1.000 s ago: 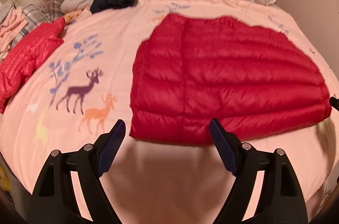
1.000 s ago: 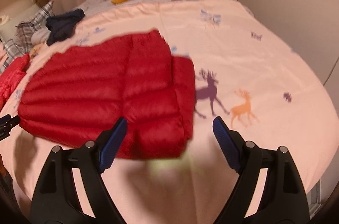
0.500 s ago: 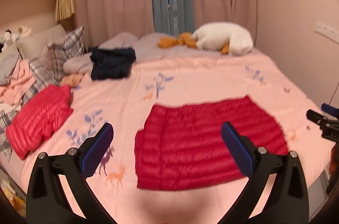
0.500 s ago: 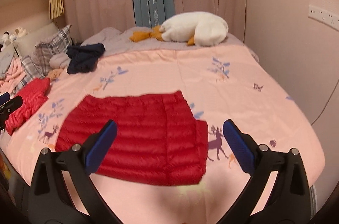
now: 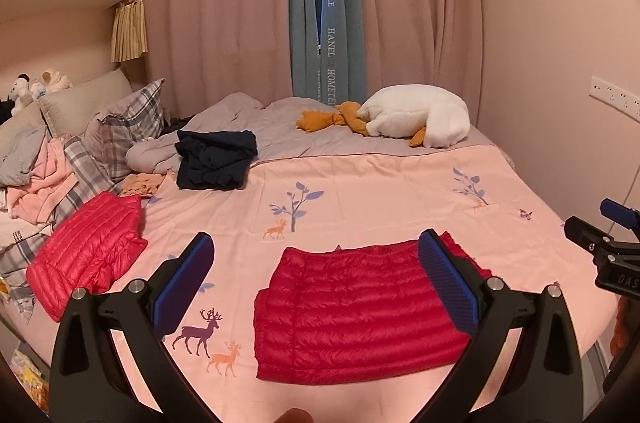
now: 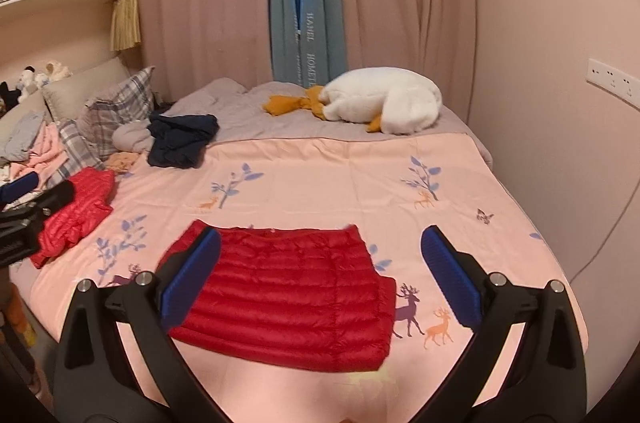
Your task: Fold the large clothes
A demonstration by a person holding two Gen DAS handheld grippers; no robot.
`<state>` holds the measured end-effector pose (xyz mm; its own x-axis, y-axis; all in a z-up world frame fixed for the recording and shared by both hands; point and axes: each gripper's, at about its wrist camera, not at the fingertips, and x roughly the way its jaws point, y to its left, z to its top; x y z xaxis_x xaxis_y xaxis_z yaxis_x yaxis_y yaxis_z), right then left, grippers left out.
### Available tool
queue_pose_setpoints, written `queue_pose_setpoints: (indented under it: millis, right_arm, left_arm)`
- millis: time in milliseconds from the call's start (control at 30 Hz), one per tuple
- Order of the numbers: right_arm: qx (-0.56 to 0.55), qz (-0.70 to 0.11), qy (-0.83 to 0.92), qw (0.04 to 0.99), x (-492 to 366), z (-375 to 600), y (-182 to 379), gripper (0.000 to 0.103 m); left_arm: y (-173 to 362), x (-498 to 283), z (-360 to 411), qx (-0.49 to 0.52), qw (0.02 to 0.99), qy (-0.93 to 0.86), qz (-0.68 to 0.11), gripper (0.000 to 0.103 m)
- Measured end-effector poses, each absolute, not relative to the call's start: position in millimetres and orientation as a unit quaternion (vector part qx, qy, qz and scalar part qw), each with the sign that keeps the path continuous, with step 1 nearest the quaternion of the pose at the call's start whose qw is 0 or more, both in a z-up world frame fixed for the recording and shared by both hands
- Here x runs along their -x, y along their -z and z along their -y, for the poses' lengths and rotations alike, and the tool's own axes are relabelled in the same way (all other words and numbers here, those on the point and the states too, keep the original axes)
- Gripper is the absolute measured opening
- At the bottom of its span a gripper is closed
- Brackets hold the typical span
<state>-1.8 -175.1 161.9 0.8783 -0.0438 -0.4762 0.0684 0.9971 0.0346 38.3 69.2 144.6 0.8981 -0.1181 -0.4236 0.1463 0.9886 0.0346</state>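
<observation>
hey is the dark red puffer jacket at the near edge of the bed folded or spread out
Folded. The dark red puffer jacket lies as a flat, compact rectangle on the pink bedspread, no sleeves sticking out, with a lower layer showing along its right edge.

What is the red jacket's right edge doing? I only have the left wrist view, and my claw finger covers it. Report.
Observer: In the right wrist view, the red jacket has a lower layer that sticks out past the top layer at the near right corner.
Operator: Give me the right claw's state.
Observer: The right claw is wide open and holds nothing.
Operator: Tell me what lies right of the jacket.
Observer: A purple printed deer on the pink bedspread, right at that corner, with an orange one beside it.
</observation>
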Motion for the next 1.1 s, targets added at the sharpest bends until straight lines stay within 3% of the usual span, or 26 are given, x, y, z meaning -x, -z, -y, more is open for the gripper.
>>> queue_pose_setpoints:
  millis: [333,767,1100]
  right_arm:
    - [-0.037,-0.254,0.013,0.966,7,163,-142,0.101]
    - [-0.075,-0.341,0.032,0.937,-15,163,-43,0.101]
    - [-0.076,-0.358,0.031,0.930,-21,164,-29,0.101]
  left_arm:
    - [-138,-27,-62,-0.021,0.972,0.084,-0.219,0.102]
    - [-37,-55,-53,-0.030,0.948,0.030,-0.314,0.102]
    - [-19,-63,-48,-0.042,0.937,0.048,-0.343,0.102]
